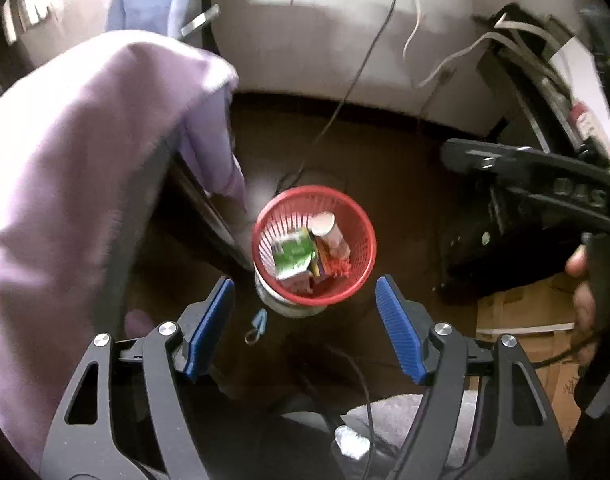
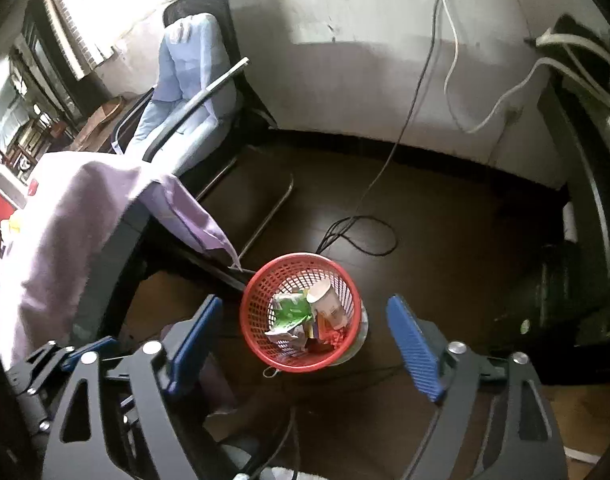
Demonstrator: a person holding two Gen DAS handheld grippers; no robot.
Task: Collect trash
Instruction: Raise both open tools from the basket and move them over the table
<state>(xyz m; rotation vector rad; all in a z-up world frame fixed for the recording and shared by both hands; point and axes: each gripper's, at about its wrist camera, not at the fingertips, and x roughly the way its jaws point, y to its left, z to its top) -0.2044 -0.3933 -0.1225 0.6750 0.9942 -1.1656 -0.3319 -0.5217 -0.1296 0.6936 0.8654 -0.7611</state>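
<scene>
A red mesh waste basket (image 1: 361, 272) stands on the dark floor; it also shows in the right wrist view (image 2: 257, 336). Inside lie a green and white carton (image 1: 293, 256), a paper cup (image 1: 331, 230) and red wrappers (image 1: 337, 268). The carton (image 2: 291, 312) and cup (image 2: 329, 304) show in the right wrist view too. My left gripper (image 1: 305, 300) is open and empty, held above the basket. My right gripper (image 2: 305, 324) is open and empty, also above the basket. The right gripper's body (image 1: 545, 184) appears at the right of the left wrist view.
A table under a lilac cloth (image 2: 65, 216) stands at the left, also seen in the left wrist view (image 1: 85, 168). A chair with a blue garment (image 2: 193, 92) is behind it. Cables (image 2: 361, 232) trail on the floor. A cardboard box (image 1: 525, 320) and a small clip (image 1: 257, 324) lie nearby.
</scene>
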